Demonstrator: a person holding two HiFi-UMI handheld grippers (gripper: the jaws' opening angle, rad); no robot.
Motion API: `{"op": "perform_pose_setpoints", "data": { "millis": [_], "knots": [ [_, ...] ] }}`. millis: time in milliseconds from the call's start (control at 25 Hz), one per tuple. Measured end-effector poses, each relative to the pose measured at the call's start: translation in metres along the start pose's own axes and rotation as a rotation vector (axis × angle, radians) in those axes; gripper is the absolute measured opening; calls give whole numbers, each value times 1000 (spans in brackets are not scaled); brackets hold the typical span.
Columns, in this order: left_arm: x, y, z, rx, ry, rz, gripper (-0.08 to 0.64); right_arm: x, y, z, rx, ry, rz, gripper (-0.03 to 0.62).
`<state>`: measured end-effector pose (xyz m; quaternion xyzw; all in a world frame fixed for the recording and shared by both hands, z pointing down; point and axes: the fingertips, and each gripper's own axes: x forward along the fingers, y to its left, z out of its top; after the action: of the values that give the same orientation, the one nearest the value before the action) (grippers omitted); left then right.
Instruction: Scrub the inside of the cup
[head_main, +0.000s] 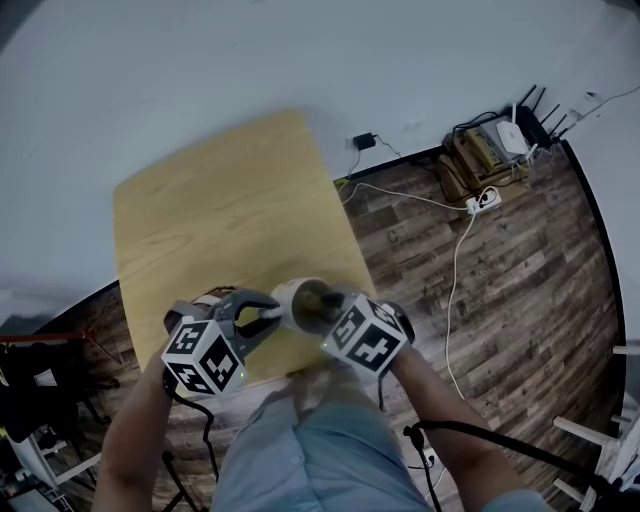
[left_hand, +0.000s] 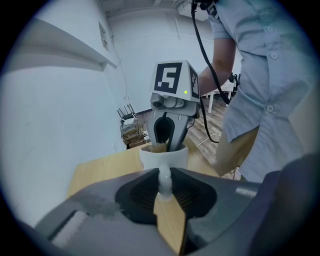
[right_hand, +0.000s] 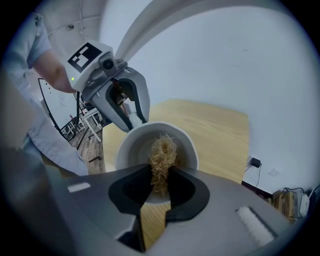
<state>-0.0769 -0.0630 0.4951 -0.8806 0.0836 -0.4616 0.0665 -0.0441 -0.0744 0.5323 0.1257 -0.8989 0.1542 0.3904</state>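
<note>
While the left gripper (head_main: 266, 316) pins its handle, a white ceramic cup (head_main: 296, 300) holds a wad of fibre

Inside the cup sits one end of a straw-coloured tangle of scrubbing fibre (right_hand: 162, 152), lying against the inner wall just below the rim. The other end of the tangle is pinched between the fingers of the right gripper (right_hand: 159, 184). These fingers are closed on it right at the cup's mouth, their tips reaching just over the near rim.

The left gripper's fingers are clamped on the cup's small white loop handle (left_hand: 165, 181), one on each side, with the handle filling the narrow gap between them.

The cup is at the near edge of the pale wooden surface (head_main: 220, 210), between the two grippers and just in front of the person. No view shows whether its base rests on the wood. Its mouth opens upward and leans toward the right gripper, so its long axis runs from base to rim roughly along the line of that gripper's fingers. The handle sticks out sideways across that axis, pointing at the left gripper, and the two grippers face each other over the cup
</note>
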Motion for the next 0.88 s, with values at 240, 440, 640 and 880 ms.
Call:
{"op": "perform_pose_setpoints", "data": {
  "millis": [240,440,640,880],
  "knots": [
    [0,1,3,2,0,20,96,0,4,-5,48,43,38,72],
    [2,1,6,20,4,18,96,-1,6,-7,77,66,68,71],
    [2,-2,8,35,11,22,95,-2,12,-7,126,38,104,71],
    [5,0,10,45,14,18,95,-3,11,-3,174,-29,138,71]
  ]
}}
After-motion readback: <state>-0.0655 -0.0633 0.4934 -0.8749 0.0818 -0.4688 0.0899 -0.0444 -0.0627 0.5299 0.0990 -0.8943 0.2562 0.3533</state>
